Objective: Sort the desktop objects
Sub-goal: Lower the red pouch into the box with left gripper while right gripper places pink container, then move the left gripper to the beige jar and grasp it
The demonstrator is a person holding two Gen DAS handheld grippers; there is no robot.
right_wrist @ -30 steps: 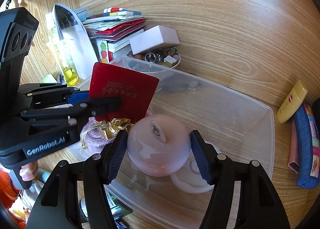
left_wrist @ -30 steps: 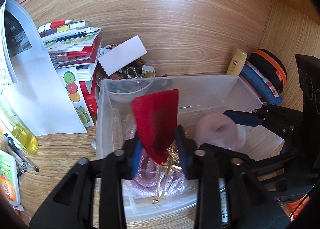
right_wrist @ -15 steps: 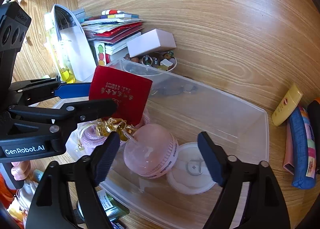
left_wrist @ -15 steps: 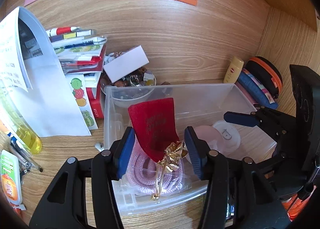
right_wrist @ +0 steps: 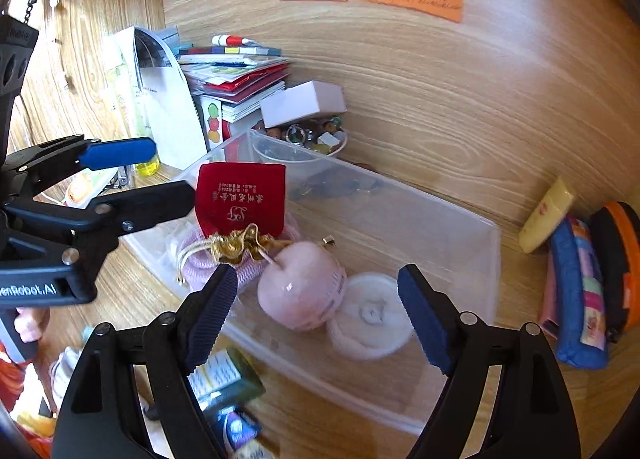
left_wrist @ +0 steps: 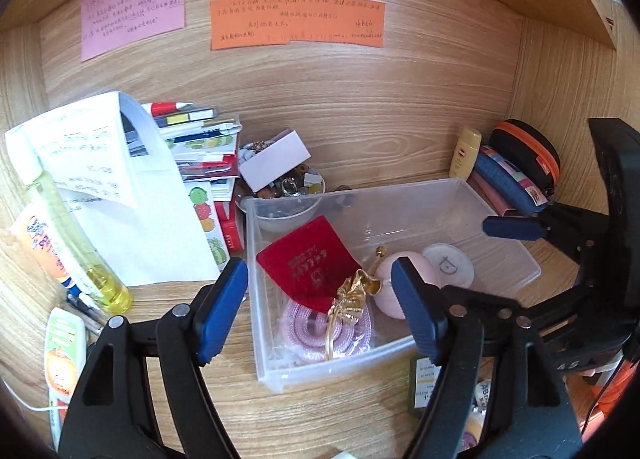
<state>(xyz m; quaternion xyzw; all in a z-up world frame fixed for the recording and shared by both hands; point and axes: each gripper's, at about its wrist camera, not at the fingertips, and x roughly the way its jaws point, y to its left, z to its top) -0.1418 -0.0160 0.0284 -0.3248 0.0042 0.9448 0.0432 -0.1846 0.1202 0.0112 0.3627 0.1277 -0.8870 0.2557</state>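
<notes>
The red velvet pouch (left_wrist: 308, 259) lies in the left end of the clear plastic bin (left_wrist: 508, 259), slanted, long axis running from its flat closed end up by the bin's back-left corner down to its gathered mouth, where the gold drawstring (left_wrist: 352, 299) bunches toward the bin's front wall. It rests on a coil of pink cord (left_wrist: 308, 329), and gold characters are printed on the plush red fabric. Just right of it in the bin sit a pink round gadget (right_wrist: 300, 291) and a white round puff (right_wrist: 370, 315), the two touching. The bin sits on a wood-grain desk (left_wrist: 232, 395) inside a wooden cubby, with pink, green and orange sticky notes (left_wrist: 296, 23) on the back panel above the bin, a stack of books and papers (left_wrist: 200, 147) left of it, and a yellow tube (left_wrist: 464, 153) and zip cases past its right end. The left gripper (left_wrist: 320, 311) hangs over the bin's front-left corner, jaws spreading apart with nothing pinched. The right gripper (right_wrist: 316, 311) hangs above the pink gadget, jaws wide and holding nothing.
</notes>
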